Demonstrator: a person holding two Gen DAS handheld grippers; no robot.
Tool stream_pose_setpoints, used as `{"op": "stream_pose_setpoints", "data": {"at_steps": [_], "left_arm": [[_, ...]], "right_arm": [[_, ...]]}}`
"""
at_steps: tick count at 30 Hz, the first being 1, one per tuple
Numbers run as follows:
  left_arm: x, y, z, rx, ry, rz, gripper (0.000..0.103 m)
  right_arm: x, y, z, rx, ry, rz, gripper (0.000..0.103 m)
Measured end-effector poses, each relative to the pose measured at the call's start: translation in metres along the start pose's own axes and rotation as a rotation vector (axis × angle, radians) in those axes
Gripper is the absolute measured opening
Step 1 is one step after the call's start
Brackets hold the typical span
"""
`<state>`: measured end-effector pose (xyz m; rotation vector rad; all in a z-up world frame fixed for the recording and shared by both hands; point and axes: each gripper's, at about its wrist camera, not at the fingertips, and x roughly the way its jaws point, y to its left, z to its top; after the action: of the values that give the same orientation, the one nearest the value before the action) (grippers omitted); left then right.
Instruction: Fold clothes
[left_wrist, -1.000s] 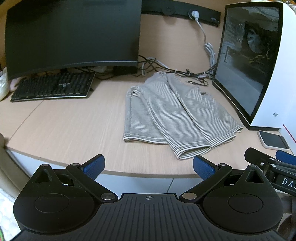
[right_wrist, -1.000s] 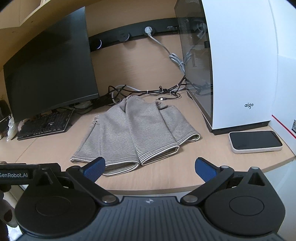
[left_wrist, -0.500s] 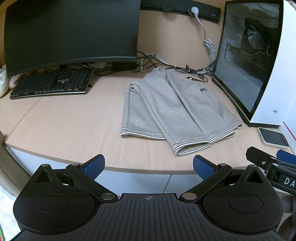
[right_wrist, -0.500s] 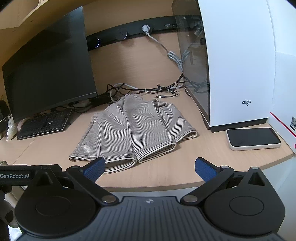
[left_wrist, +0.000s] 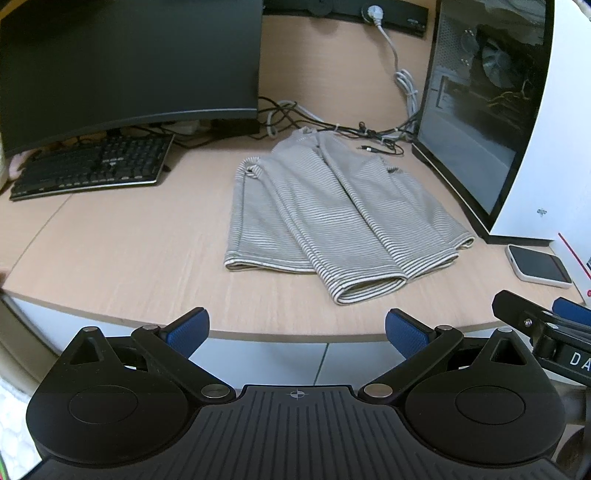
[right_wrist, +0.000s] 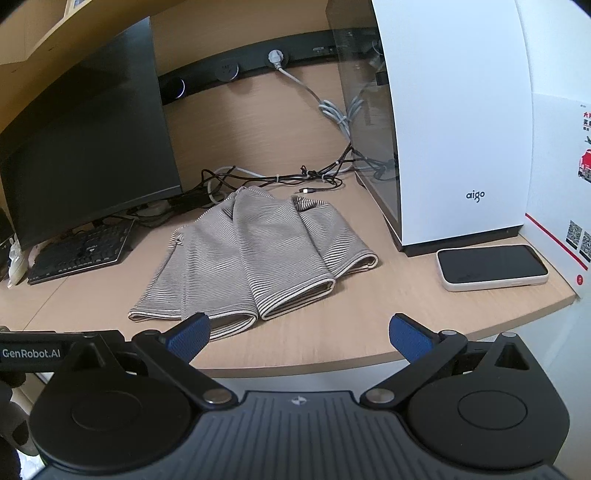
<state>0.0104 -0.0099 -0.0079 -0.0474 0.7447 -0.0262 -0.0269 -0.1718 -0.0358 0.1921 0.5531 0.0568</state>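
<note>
Garment: striped grey shorts (left_wrist: 325, 218), lying flat on the wooden desk (left_wrist: 122, 251), just beside the white PC case (right_wrist: 454, 140) on its monitor-facing side.
Long axis: runs from the waistband by the cables (left_wrist: 332, 127) at the desk's back down to the leg hems at the desk's front edge.
Pointing: hems face both grippers; the legs overlap and fan slightly.
Left gripper (left_wrist: 295, 330): jaws spread wide, empty, held off the front edge; shorts lie ahead and slightly right.
Right gripper (right_wrist: 299, 334): jaws spread wide, empty, also off the front edge; shorts lie ahead and left.
Nearer hand: judged roughly equal; the right gripper's left fingertip overlaps a hem in view.
Neighbours: phone (right_wrist: 491, 266) at the case's foot, well clear of the shorts.
Stage: judged approach, nothing grasped yet.
</note>
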Motion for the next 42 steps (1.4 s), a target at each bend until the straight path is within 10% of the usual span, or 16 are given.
{"op": "stream_pose_setpoints", "data": {"at_steps": [42], "left_arm": [[-0.014,0.010,-0.007,-0.022,-0.030,0.015,0.103]], "right_arm": [[-0.012,0.009,-0.003,-0.027,-0.023,0.009,0.103]]}}
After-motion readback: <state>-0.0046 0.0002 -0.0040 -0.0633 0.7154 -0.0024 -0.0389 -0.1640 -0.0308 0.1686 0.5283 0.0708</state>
